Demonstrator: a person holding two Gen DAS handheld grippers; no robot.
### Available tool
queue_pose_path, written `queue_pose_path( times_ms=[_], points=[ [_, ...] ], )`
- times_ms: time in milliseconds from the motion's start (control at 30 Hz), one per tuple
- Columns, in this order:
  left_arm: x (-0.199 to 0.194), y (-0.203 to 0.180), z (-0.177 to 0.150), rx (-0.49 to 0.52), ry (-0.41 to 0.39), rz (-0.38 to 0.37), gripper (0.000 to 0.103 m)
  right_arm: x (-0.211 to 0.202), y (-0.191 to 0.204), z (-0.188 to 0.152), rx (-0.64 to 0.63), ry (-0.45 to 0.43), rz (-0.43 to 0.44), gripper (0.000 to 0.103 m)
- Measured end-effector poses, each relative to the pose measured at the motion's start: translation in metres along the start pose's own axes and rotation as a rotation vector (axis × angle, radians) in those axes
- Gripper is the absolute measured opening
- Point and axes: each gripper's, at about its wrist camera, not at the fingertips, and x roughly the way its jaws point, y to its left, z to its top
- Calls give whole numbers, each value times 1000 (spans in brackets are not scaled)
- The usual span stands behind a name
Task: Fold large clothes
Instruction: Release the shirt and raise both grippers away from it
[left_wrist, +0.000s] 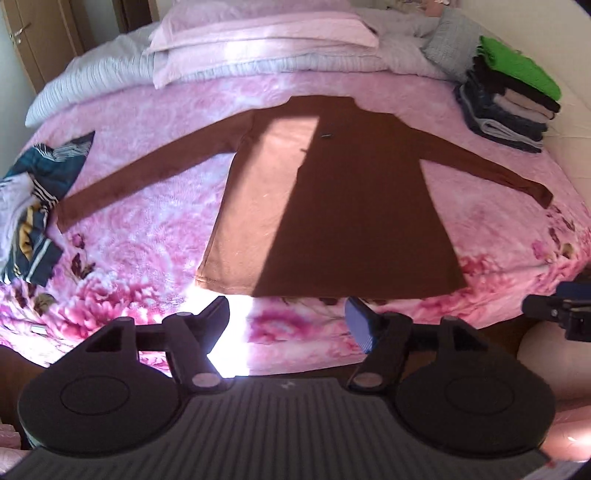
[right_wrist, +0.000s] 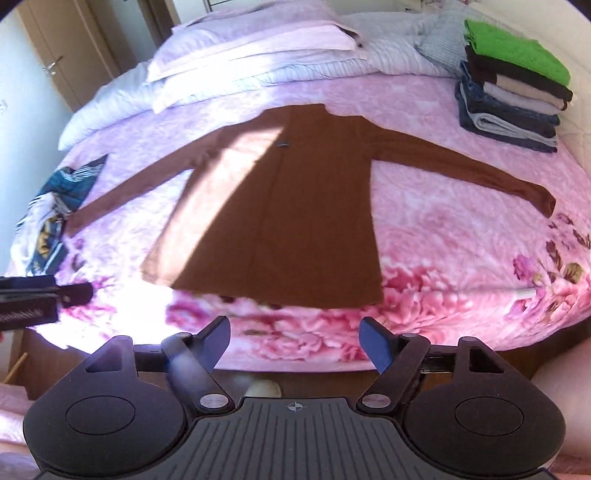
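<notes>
A long brown long-sleeved garment (left_wrist: 343, 206) lies flat on the pink floral bedspread (left_wrist: 147, 229), both sleeves spread out to the sides and its hem toward me. A band of sunlight crosses its left half. My left gripper (left_wrist: 286, 314) hovers above the bed just short of the hem, jaws apart, nothing between them. In the right wrist view the same garment (right_wrist: 280, 221) lies spread out, and my right gripper (right_wrist: 295, 332) stands wide open above the bed's near edge, holding nothing. Each gripper shows at the edge of the other's view.
A stack of folded clothes (left_wrist: 513, 99) with a green piece on top stands at the bed's far right. A crumpled blue patterned cloth (left_wrist: 33, 206) lies at the left beside the sleeve end. Pillows (left_wrist: 258, 40) line the head of the bed. A wooden door (right_wrist: 55, 55) is at far left.
</notes>
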Motion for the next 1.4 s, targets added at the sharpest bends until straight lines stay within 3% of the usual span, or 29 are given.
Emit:
queue_pose_path(
  times_ms=[267,533,867,1100,1233,1400],
  points=[
    [-27,-11,-29,23,33,-16,67,-23,15,-20,-54,33,-1,76],
    [-57,-10,-28,21,-3,7,74,-36,20,-24,-82,18,3,77],
    [-61,-16,-28,30,-5,11,75,-36,19,-25,-96,29,16,77],
    [-54,-19,-21,31,4,9,77,-26,13,-14,-97,41,25,77],
    [-44,-14,-9,18,-6,-9,85,-16,8,1,-71,31,28,77],
    [-21,21,19,-97,-25,-60,86,5,-1,33,-6,12,1,77]
  ],
)
